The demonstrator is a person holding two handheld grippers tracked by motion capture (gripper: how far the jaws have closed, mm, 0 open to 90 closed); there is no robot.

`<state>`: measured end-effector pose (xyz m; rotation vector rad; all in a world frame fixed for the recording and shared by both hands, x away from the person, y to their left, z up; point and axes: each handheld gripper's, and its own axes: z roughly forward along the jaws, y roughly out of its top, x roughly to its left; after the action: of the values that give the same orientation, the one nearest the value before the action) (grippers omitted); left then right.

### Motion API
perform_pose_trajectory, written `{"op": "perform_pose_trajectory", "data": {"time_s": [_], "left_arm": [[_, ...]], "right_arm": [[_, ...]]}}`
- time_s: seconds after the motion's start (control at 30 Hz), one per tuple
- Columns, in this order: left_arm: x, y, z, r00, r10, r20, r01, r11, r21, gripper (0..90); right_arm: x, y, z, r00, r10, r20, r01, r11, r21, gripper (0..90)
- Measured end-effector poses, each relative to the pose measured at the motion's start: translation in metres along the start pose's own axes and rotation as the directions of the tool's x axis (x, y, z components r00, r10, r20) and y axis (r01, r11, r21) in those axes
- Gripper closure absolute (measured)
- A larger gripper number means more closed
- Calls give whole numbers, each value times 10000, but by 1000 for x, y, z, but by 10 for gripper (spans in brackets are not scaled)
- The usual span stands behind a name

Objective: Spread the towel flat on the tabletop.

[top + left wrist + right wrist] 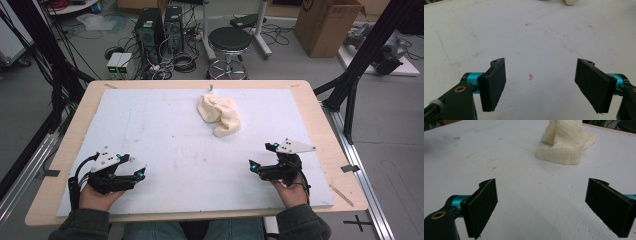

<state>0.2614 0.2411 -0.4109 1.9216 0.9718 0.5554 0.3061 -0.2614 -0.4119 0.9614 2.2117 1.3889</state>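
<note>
A crumpled cream cloth [219, 114] lies on the white board [165, 150], past its middle toward the far edge. In the right gripper view the cloth [566, 143] sits ahead of the jaws, well beyond them. My left gripper [139, 168] rests near the front left of the board, held by a hand, its jaws wide apart over bare board [540, 82]. My right gripper [260, 156] rests near the front right, also open [541, 205], with nothing between its pads. A sliver of the cloth [571, 2] peeks in at the top of the left gripper view.
The wooden table [65, 150] frames the white board. Behind the table stand a black stool [229, 42], computer towers [150, 27], cables and a cardboard box [325, 25]. Black frame posts [360, 55] rise at both sides of the table.
</note>
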Motion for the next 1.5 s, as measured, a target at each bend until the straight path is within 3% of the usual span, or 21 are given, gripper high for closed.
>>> {"op": "perform_pose_trajectory", "data": {"time_s": [0.37,1.17,1.5], "left_arm": [[0,2,3,10000,56,47,-56,10000,-4,255],[2,-2,-3,9999,2,-145,-4,9999,-128,249],[3,-2,0,9999,-38,-129,36,9998,-176,249]], "right_arm": [[-4,-4,3,9996,265,-117,-262,9994,232,101],[-1,-2,8,10000,14,-98,-12,9998,211,101],[-6,3,14,10000,69,4,-69,9996,260,101]]}}
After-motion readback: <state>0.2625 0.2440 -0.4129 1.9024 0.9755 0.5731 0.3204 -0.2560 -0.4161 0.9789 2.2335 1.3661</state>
